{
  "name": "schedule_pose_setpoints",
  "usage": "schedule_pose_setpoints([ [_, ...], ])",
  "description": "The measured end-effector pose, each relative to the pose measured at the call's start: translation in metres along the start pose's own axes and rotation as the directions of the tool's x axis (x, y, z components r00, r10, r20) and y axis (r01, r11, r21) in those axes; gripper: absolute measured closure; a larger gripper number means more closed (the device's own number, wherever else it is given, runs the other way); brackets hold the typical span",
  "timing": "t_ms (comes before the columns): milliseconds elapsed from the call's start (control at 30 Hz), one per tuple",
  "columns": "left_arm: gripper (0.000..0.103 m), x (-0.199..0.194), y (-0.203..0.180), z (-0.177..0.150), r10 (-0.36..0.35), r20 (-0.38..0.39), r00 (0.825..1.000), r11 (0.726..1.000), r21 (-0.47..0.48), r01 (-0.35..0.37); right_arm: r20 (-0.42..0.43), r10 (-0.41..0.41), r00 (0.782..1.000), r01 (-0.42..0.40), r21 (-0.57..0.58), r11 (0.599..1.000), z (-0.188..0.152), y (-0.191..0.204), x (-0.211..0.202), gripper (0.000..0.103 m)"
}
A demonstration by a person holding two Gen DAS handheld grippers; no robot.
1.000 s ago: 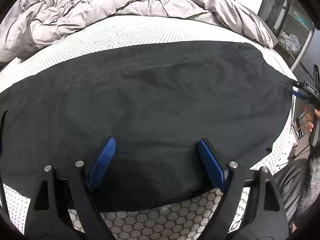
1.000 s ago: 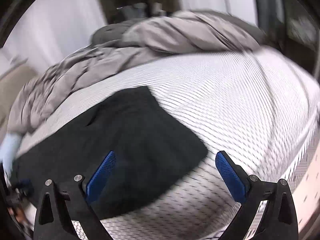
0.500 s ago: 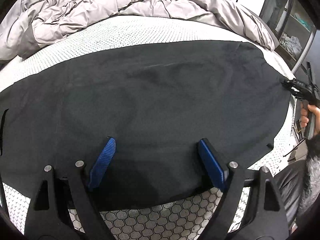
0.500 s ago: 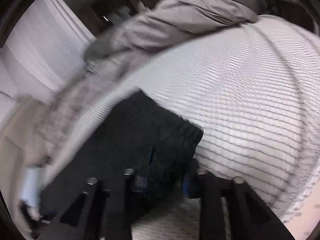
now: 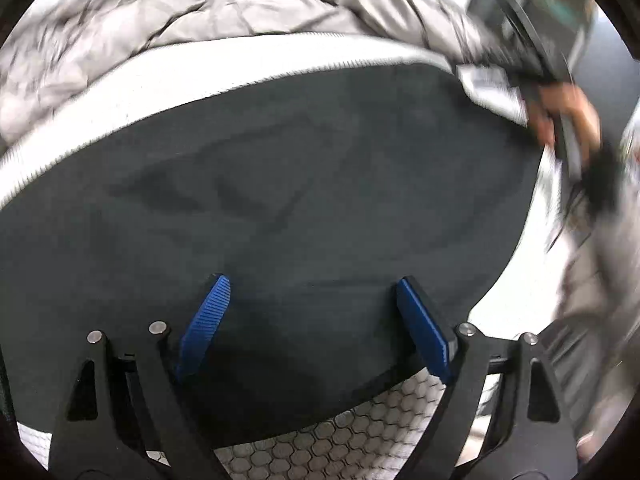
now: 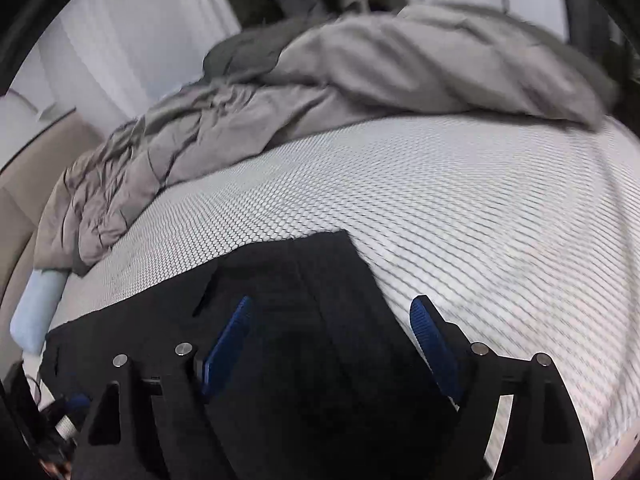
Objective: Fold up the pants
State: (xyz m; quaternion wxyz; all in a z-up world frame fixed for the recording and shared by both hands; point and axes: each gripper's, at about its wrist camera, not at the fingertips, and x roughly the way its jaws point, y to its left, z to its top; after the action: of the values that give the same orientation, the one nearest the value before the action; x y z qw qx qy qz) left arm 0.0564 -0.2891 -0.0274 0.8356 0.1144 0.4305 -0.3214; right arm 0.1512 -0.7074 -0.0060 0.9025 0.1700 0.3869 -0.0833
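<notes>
White honeycomb-patterned mattress cover point(image 6: 460, 208) is seen across most of the bed, with the hexagonal cells showing largest at the near edge in the left wrist view. Black pants point(image 5: 280, 184) are spread flat on this cover near the front edge of the bed, and one squared end of them point(image 6: 312, 280) is seen in the right wrist view with a seam running along its length. A crumpled grey quilt point(image 6: 360, 80) is heaped along the far side of the bed, well apart from the pants, and a pale blue pillow point(image 6: 34, 312) is tucked at its left end. Pale curtains point(image 6: 132, 40) are hung behind the bed, and a dark shelving unit point(image 5: 552, 12) is blurred at the upper right of the left wrist view. The left gripper point(image 5: 310, 312) is held wide apart over the near hem of the pants, its blue pads on either side of bare cloth with nothing clamped. The right gripper point(image 6: 332, 340) is likewise spread wide above the end of the pants, one blue pad over the cloth and the other over the cover. A hand point(image 5: 568, 116) is seen blurred at the far right end of the pants.
</notes>
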Motion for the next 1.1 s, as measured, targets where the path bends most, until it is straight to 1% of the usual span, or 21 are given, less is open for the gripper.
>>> schedule_pose_setpoints([
  [67,0.018,0.0,-0.003,-0.003,-0.003,0.014,1.0,1.0,0.016,0.003,-0.038,-0.048,0.998,0.046,-0.054,0.997,0.023,0.006,0.029,0.02],
  [167,0.017,0.0,0.007,-0.002,-0.057,0.002,0.998,0.998,-0.033,0.057,-0.096,-0.094,0.991,0.083,-0.112,0.99,0.04,0.014,0.058,0.021],
  [200,0.017,0.0,0.008,-0.003,-0.058,0.0,0.998,0.998,-0.032,0.058,-0.105,-0.087,0.991,0.074,-0.128,0.989,0.039,0.015,0.061,0.035],
  [233,0.017,-0.001,0.007,-0.003,-0.057,-0.001,0.998,0.998,-0.027,0.057,-0.119,-0.071,0.99,0.053,-0.145,0.988,0.036,0.016,0.062,0.056],
  [267,0.017,-0.001,0.01,-0.003,-0.057,-0.002,0.998,0.998,-0.026,0.057,-0.129,-0.074,0.989,0.051,-0.17,0.984,0.036,0.022,0.063,0.059],
  [333,0.017,-0.001,0.006,-0.004,-0.047,-0.003,0.999,0.999,-0.022,0.047,-0.089,-0.126,0.988,0.102,-0.235,0.967,0.037,0.034,0.062,0.062],
  [400,0.017,-0.002,0.003,-0.005,-0.041,-0.003,0.999,0.999,-0.019,0.041,-0.086,-0.168,0.982,0.144,-0.23,0.963,0.039,0.034,0.069,0.062],
  [467,0.017,-0.003,0.003,-0.005,-0.04,-0.005,0.999,0.999,-0.021,0.04,-0.108,-0.221,0.969,0.191,-0.233,0.953,0.037,0.031,0.085,0.057],
  [533,0.017,-0.003,0.003,-0.004,-0.037,-0.011,0.999,0.999,-0.023,0.037,-0.102,-0.302,0.948,0.269,-0.251,0.93,0.036,0.034,0.094,0.037],
  [633,0.017,-0.007,0.002,0.0,-0.017,-0.016,1.0,0.999,-0.032,0.017,0.0,-0.319,0.948,0.311,-0.223,0.924,0.027,0.047,0.055,0.034],
  [667,0.017,-0.008,0.002,0.002,-0.013,-0.015,1.0,0.999,-0.03,0.012,0.055,-0.297,0.953,0.302,-0.225,0.926,0.018,0.055,0.034,0.03],
  [700,0.017,-0.013,-0.002,0.004,-0.015,-0.004,1.0,1.0,-0.015,0.015,0.095,-0.265,0.96,0.28,-0.234,0.931,0.008,0.064,0.015,0.014],
  [733,0.017,-0.018,-0.004,0.005,-0.023,0.014,1.0,1.0,-0.004,0.023,0.099,-0.216,0.971,0.235,-0.25,0.939,-0.005,0.074,-0.002,0.005],
  [800,0.016,-0.024,-0.007,0.009,-0.019,0.049,0.999,1.0,0.005,0.019,0.109,-0.113,0.988,0.14,-0.288,0.947,-0.038,0.093,-0.027,0.004],
  [900,0.016,-0.003,-0.003,0.008,-0.003,-0.024,1.0,0.999,-0.033,0.002,0.04,0.039,0.998,-0.024,-0.322,0.946,-0.083,0.12,-0.029,0.002],
  [933,0.015,0.003,-0.001,0.006,-0.007,-0.036,0.999,0.999,-0.042,0.005,-0.019,0.089,0.996,-0.09,-0.341,0.936,-0.097,0.13,-0.016,0.002],
  [967,0.014,0.004,-0.001,0.005,-0.005,-0.023,1.0,0.999,-0.037,0.004,-0.071,0.106,0.992,-0.125,-0.364,0.923,-0.107,0.134,-0.005,0.002],
  [1000,0.014,0.003,-0.001,0.003,0.001,-0.021,1.0,1.0,-0.022,-0.001,-0.134,0.071,0.988,-0.122,-0.418,0.9,-0.119,0.141,0.012,0.003],
  [1033,0.014,0.002,-0.001,0.002,0.002,-0.021,1.0,1.0,-0.014,-0.003,-0.136,-0.01,0.991,-0.059,-0.497,0.866,-0.131,0.144,0.022,0.003],
  [1067,0.014,0.001,0.0,0.001,0.002,-0.019,1.0,1.0,-0.012,-0.002,-0.105,-0.019,0.994,-0.04,-0.533,0.845,-0.137,0.142,0.017,0.003],
  [1100,0.014,0.0,0.002,0.001,0.0,-0.021,1.0,1.0,-0.012,-0.001,-0.092,-0.007,0.996,-0.043,-0.527,0.849,-0.137,0.132,0.008,0.003],
])
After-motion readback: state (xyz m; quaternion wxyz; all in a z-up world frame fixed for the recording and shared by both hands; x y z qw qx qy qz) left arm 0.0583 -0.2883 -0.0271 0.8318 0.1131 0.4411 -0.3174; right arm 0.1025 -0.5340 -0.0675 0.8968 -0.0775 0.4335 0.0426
